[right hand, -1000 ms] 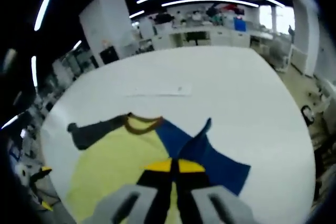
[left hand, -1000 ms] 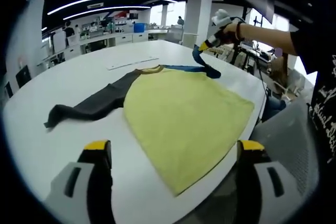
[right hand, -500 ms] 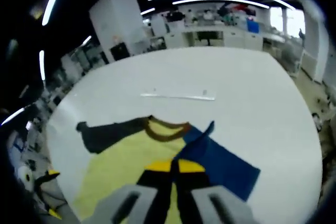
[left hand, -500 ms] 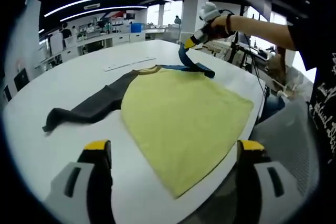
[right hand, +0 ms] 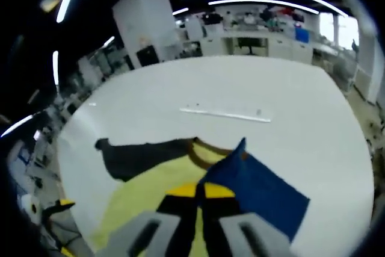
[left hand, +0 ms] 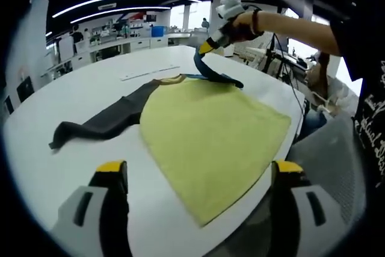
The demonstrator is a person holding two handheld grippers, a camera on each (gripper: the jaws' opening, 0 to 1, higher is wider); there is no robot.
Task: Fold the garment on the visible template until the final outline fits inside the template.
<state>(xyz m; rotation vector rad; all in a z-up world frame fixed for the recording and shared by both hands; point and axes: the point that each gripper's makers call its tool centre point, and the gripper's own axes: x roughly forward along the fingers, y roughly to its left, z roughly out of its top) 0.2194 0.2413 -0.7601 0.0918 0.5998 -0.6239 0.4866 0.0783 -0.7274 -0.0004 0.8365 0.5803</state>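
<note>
On the white table (left hand: 72, 97), right gripper (right hand: 200, 191) pinches the garment's blue sleeve (right hand: 258, 194); left gripper (left hand: 198, 176) gapes empty.

Grey grippers with yellow-tipped black jaws; black printed sleeve (left hand: 370, 64).

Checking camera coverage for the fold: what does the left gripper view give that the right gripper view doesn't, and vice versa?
Left gripper view alone: the shirt's full yellow body down to the hem at the table edge, the left tongs open and empty, and the person's arm.

Right gripper view alone: the right tongs seen close, shut on the blue sleeve, and the left tongs' yellow tip at the far table edge.

Both: the white table, the dark sleeve, the brown collar, and the thin white strip beyond the shirt.
</note>
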